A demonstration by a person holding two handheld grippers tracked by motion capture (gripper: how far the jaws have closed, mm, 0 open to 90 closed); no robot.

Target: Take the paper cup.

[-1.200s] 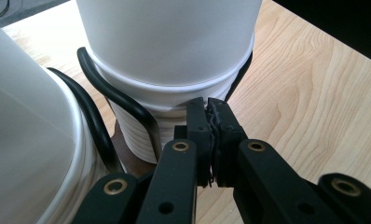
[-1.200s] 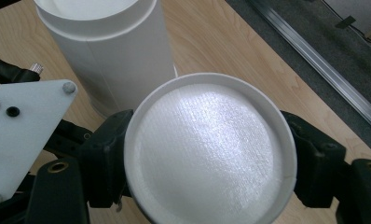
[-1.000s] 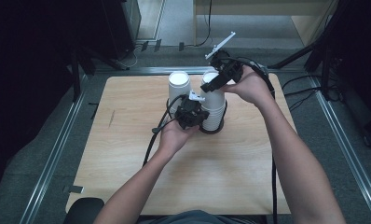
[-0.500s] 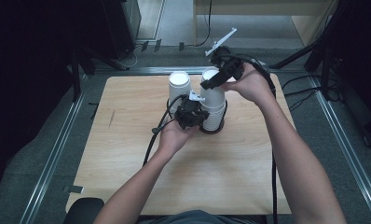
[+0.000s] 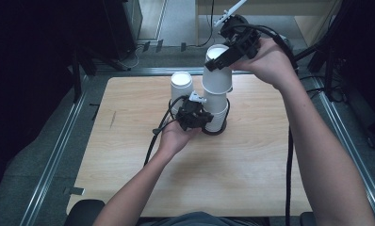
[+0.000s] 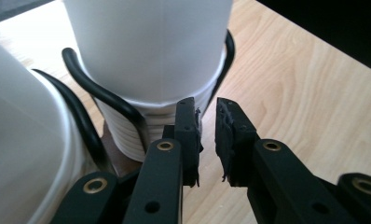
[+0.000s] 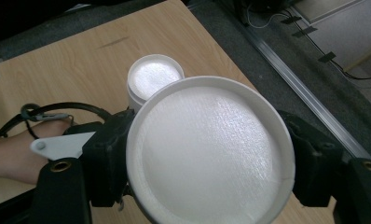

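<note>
A stack of upside-down white paper cups (image 5: 216,114) stands at the table's middle back. My right gripper (image 5: 222,59) is shut on one white cup (image 5: 217,75) and holds it in the air above the stack, bottom up. In the right gripper view this cup (image 7: 211,154) sits between the two jaws. My left gripper (image 5: 205,120) rests low at the stack's base. Its jaws have just been opening. In the left gripper view, the left gripper (image 6: 207,137) shows a narrow empty gap, with the stack's rims (image 6: 132,135) just to the left of it.
A second upside-down white cup (image 5: 181,84) stands to the left of the stack. A black cable (image 5: 226,120) loops around the stack's base. The wooden table (image 5: 251,169) is bare in front. Metal rails (image 5: 53,155) run along the table's sides.
My right gripper has risen with the top cup, which has come up off the stack. The left hand has stayed at the stack's base.
</note>
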